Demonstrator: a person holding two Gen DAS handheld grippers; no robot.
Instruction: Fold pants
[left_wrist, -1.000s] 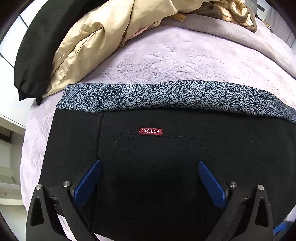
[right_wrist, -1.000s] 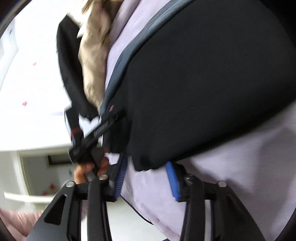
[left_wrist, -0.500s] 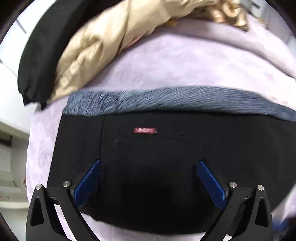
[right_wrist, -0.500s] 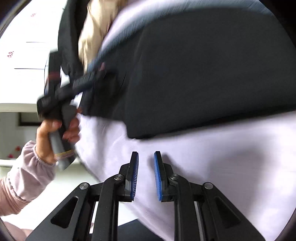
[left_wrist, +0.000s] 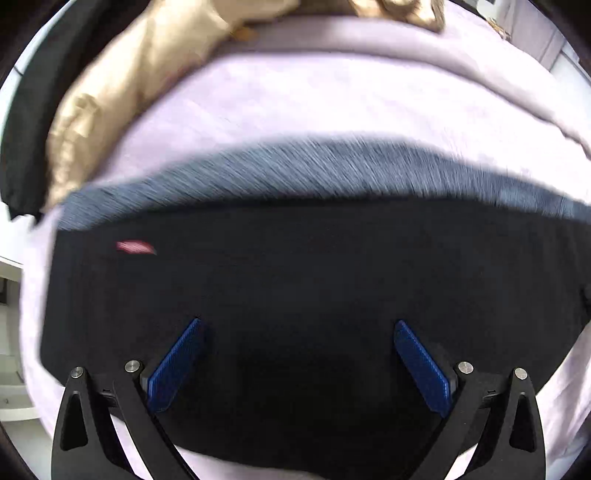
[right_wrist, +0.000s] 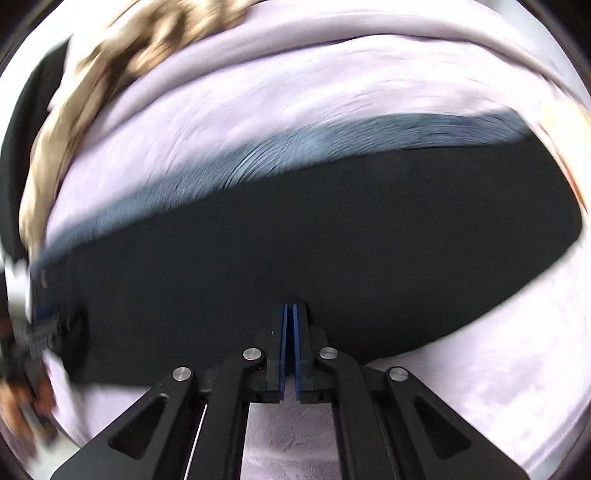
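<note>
- Two views, taken in turn, with the pants (left_wrist: 295, 295) as the landmark: a black, folded block with a grey patterned waistband (left_wrist: 314, 173) along its far edge, lying on a lilac bedspread (left_wrist: 295, 92).
- Left wrist view: the left gripper (left_wrist: 295, 363) hangs over the near half of the pants, its blue pads (left_wrist: 173, 365) spread wide apart with nothing between them.
- A second ago the red label (left_wrist: 135, 247) sat near the middle of the picture; now it lies far toward the left side of the pants, so this gripper has slid rightward along the garment. The picture is smeared by that motion.
- Beyond the waistband, a gold garment (left_wrist: 122, 96) and a black one (left_wrist: 33, 110) lie bunched at the far left.
- Right wrist view: the right gripper (right_wrist: 290, 350) is at the near edge of the pants, its pads pressed together with only a slit showing and no cloth visible between them.
- A second ago its jaws stood apart around the near corner of the pants; half a second ago they had nearly closed over bare bedspread. It has let the fabric go and swung round to face the pants squarely.
- My reading: the fold looks laid down, and both tools are free for smoothing or a next fold.
</note>
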